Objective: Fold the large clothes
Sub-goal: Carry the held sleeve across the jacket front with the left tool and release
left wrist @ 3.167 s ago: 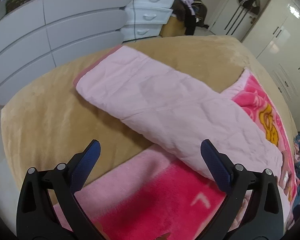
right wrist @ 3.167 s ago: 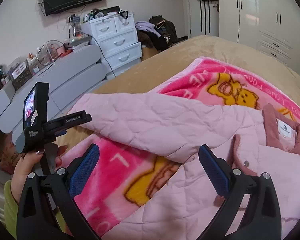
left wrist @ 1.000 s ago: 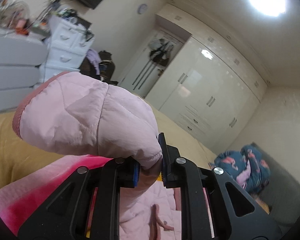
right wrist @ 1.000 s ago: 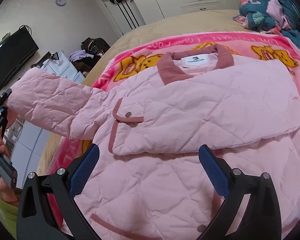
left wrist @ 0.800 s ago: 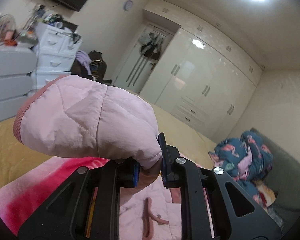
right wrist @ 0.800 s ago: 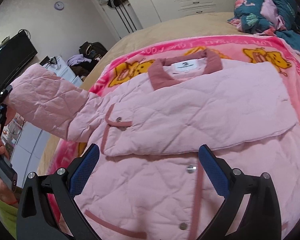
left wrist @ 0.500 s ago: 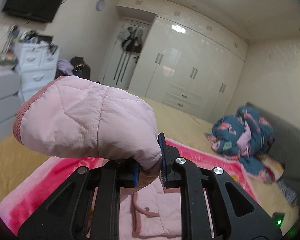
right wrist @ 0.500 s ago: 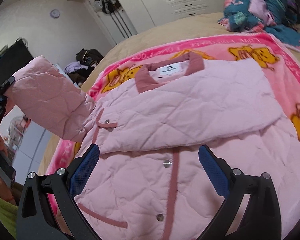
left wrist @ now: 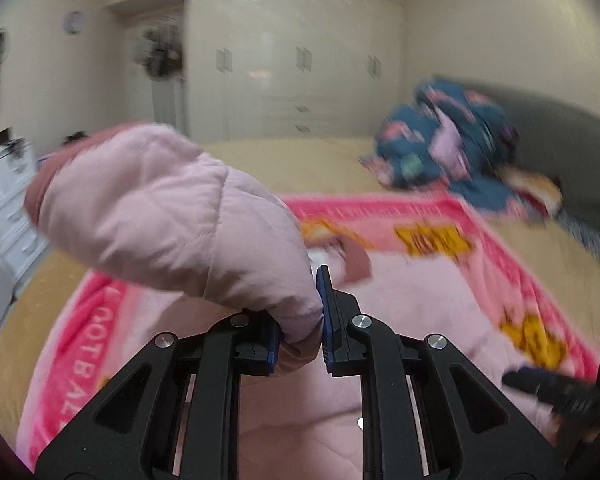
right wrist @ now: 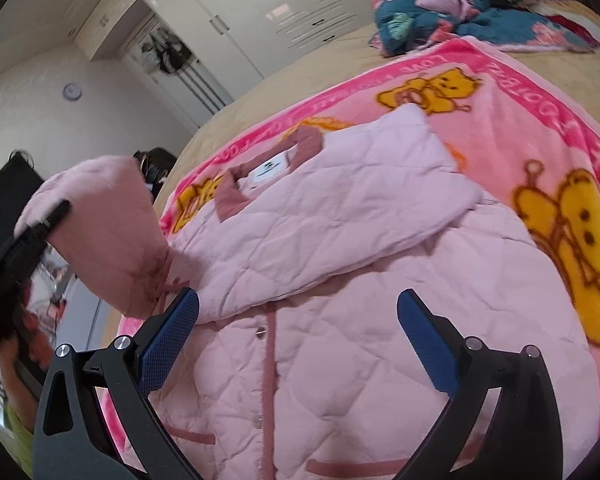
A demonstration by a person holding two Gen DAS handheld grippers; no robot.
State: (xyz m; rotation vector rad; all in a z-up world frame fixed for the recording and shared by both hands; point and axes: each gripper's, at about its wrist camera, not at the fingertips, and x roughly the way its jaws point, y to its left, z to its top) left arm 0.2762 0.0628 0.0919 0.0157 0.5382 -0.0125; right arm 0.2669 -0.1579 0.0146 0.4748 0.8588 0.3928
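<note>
A pink quilted jacket (right wrist: 340, 280) lies front up on a pink cartoon blanket (right wrist: 540, 128) on the bed, with one sleeve folded across its chest. My left gripper (left wrist: 300, 320) is shut on the other sleeve (left wrist: 172, 216) and holds it up above the jacket's left side. That raised sleeve also shows in the right wrist view (right wrist: 108, 240), with the left gripper at the far left. My right gripper (right wrist: 296, 340) is open and empty, hovering over the jacket's buttoned front.
A heap of blue patterned bedding (right wrist: 460, 4) lies at the far end of the tan bed (left wrist: 308, 160). White wardrobes (left wrist: 300, 80) line the far wall. A white drawer unit (left wrist: 4, 208) stands left of the bed.
My left gripper has swung the held sleeve round over the jacket's body. The right gripper has stayed open above the jacket and turned a little.
</note>
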